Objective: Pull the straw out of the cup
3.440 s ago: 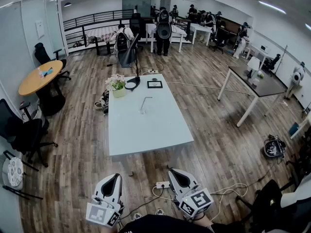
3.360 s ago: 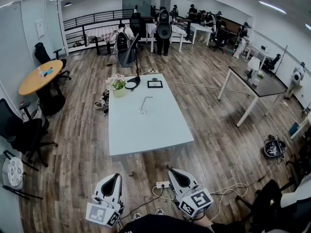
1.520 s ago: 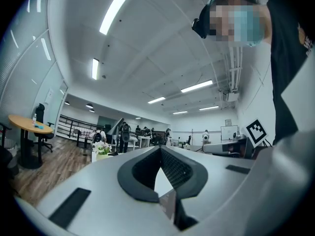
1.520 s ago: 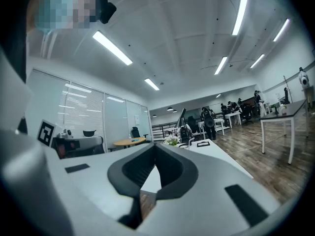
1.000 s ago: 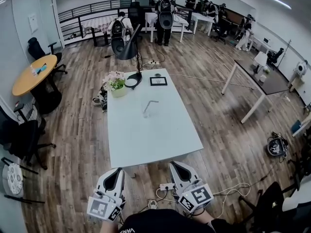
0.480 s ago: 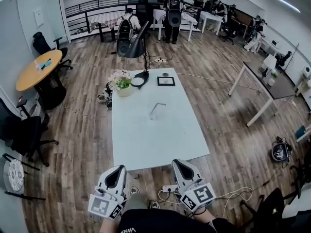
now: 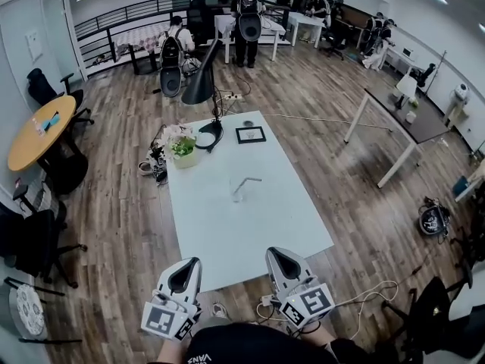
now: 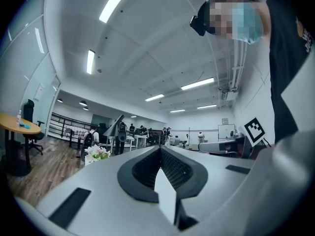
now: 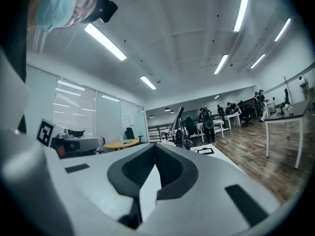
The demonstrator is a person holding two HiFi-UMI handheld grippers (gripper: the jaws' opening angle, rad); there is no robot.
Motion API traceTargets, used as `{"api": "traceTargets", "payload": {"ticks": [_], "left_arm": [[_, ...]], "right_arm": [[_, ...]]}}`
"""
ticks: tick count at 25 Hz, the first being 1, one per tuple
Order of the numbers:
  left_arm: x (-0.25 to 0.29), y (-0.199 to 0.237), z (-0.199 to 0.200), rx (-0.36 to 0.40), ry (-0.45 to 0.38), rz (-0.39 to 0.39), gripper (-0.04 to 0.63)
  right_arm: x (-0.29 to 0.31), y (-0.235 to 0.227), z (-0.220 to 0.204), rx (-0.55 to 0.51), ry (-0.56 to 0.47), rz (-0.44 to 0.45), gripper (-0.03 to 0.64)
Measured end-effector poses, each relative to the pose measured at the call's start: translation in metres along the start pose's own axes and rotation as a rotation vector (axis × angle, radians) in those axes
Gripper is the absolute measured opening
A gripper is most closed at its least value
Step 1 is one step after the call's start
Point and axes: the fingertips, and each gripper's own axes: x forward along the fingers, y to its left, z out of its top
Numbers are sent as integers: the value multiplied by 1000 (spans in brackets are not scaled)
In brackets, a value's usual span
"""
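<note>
A clear cup (image 7: 237,194) stands near the middle of the white table (image 7: 258,237), with a bent white straw (image 7: 248,181) sticking out of it. In the head view my left gripper (image 7: 189,262) and right gripper (image 7: 274,252) are held side by side at the table's near edge, well short of the cup. Both point level toward the table. In the left gripper view the left gripper (image 8: 160,148) has its jaws closed tip to tip on nothing. The right gripper (image 9: 155,145) in its own view is likewise shut and empty. Neither gripper view shows the cup.
At the table's far end are a black desk lamp (image 7: 203,89), a flower pot (image 7: 182,149) and a small dark frame (image 7: 250,135). Office chairs (image 7: 30,237) and a round wooden table (image 7: 34,135) stand left, a dark table (image 7: 402,116) right. Cables (image 7: 364,298) lie on the floor.
I have walked toward the table: it and the cup look nearer, and both grippers now reach its near edge. Their jaws have stayed shut.
</note>
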Motion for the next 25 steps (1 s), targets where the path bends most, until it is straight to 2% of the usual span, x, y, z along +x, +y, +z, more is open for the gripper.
{"api": "traceTargets", "payload": {"ticks": [6,13,19,25], "left_arm": [[21,31,7,-2,-6,-86,11],[42,43,2,-9,4,-159,11],[53,55,-3,-19,20,-181,11],[66,68,-2,-16,26,-160,11]], "right_arm": [[29,6,5,-8,-17,-66,17],[39,1,0,-9,-11,-134,17],[55,-1,-4,-7,-3,-147,17],[78,-11,-4,2,4,-125,17]]}}
